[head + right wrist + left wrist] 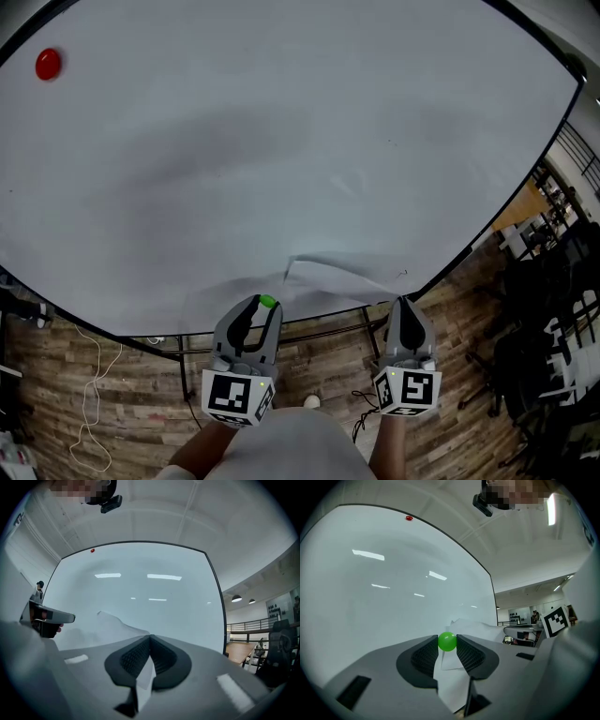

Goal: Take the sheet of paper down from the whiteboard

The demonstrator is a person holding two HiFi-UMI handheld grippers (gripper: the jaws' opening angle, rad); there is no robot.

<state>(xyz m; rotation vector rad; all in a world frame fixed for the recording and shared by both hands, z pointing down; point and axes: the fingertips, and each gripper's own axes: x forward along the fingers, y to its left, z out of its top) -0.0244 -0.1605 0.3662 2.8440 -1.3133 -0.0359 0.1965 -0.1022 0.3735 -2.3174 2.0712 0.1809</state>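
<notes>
Whiteboard (281, 141) fills most of the head view. A red magnet (48, 64) sits near its top left corner, well apart from everything else. Below the board's lower edge we see wood floor (122, 366), with a loose white cable (94, 394) lying on it at the left.

The left gripper (260, 304) points at the board's lower edge. In its own view the jaws are clamped on a green ball (447, 641), one pad touching each side. The sheet of paper (337, 274) runs under the ball and down between those jaws (we can't tell whether the pads also press the sheet).

The sheet sits low on the board, spanning from one gripper to the other. Its upper edge is buckled and stands off the board surface, with a raised corner just beside the left gripper.

The right gripper (405, 302) is near the sheet's right end. In its own view the jaws meet tip to tip, pinching a white fold of the sheet that hangs out below the pads.

At the far right, dark office chairs (553, 319) stand on the floor beyond the board's edge.
</notes>
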